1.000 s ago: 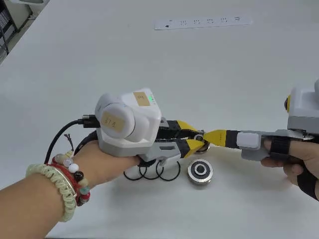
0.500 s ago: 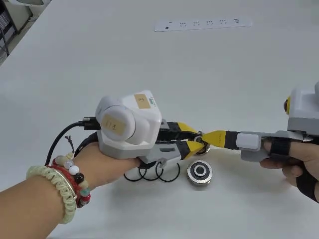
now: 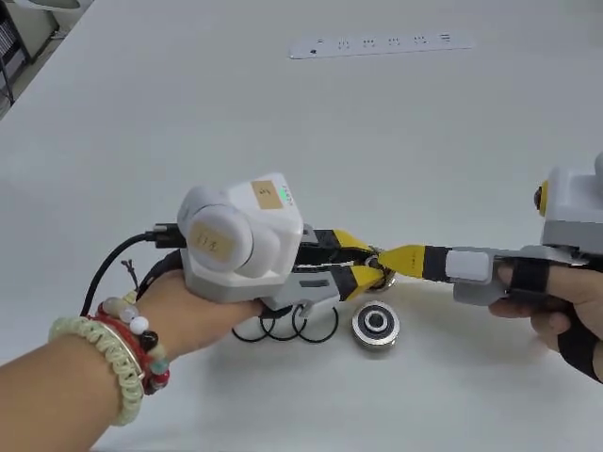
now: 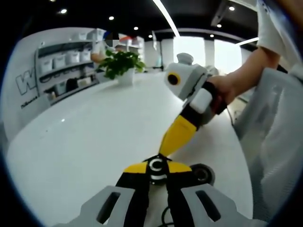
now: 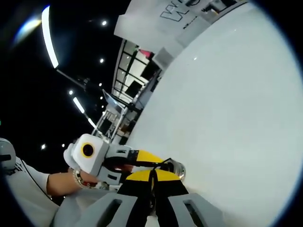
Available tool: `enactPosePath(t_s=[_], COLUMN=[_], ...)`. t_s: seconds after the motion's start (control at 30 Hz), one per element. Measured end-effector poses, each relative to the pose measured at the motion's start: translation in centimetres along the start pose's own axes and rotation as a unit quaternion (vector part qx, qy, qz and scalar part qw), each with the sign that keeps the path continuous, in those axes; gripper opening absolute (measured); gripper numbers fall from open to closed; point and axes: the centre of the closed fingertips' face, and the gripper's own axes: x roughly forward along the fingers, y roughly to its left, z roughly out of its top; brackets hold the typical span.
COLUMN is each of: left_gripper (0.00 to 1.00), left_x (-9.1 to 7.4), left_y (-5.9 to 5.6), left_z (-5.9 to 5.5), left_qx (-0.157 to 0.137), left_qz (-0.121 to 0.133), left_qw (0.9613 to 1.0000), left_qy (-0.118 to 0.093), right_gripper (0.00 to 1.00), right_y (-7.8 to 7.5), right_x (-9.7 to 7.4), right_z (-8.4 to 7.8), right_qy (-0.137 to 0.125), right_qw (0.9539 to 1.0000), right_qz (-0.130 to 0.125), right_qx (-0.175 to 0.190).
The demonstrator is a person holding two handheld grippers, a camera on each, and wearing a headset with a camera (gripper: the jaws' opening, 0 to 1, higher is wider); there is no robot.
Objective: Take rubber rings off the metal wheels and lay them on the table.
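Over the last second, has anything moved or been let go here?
Nothing visibly changed. The left gripper still clamps the small metal wheel, the right gripper's yellow tip stays against it, and the second metal wheel and loose black rubber rings lie on the white table as before.

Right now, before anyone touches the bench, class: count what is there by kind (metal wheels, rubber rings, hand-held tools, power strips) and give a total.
Metal wheels: 2, one lying on the table, one gripped in the left tool
Rubber rings: 3 loops show, partly under that tool
Tools: 2, the left tool and the right tool
Power strip: 1
Total: 8
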Motion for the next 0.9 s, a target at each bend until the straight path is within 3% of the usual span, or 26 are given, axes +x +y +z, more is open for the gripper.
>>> enactPosePath(t_s=[0.17,0.37,0.4,0.43,0.47,0.5,0.73,0.9], left_gripper=[0.13,0.13,0.14,0.14,0.14,0.14,0.16,0.24], left_x=[0.0,0.0,0.0,0.1,0.1,0.1,-0.1,-1.0], left_y=[0.0,0.1,0.1,0.1,0.1,0.3,-0.1,-0.4], left_z=[0.0,0.1,0.1,0.1,0.1,0.3,0.1,1.3], left_qx=[0.001,-0.013,-0.021,-0.056,-0.067,-0.053,-0.041,-0.045], left_qz=[0.001,0.009,0.011,0.013,0.012,0.01,0.002,-0.009], left_qw=[1.0,0.9999,0.9997,0.9984,0.9977,0.9985,0.9981,0.9985], left_qy=[-0.001,0.0,0.0,0.0,0.003,0.004,0.047,0.03], right_gripper=[0.0,0.0,0.0,0.0,0.0,0.0,0.0,0.0], right_y=[0.0,-0.6,-0.9,-1.4,-1.4,-1.2,-1.0,-0.8], right_x=[-0.1,0.0,0.0,0.0,0.0,0.0,-0.1,-0.3], right_z=[0.0,0.0,-0.1,-0.1,-0.2,-0.1,-0.2,-0.1], right_qy=[-0.003,0.002,0.003,0.005,0.007,0.004,0.005,0.006], right_qw=[1.0,0.9998,0.9996,0.999,0.999,0.9992,0.9991,0.9989], right_qz=[0.004,-0.014,-0.022,-0.036,-0.035,-0.031,-0.032,-0.032], right_qx=[0.002,-0.013,-0.019,-0.026,-0.026,-0.023,-0.029,-0.034])
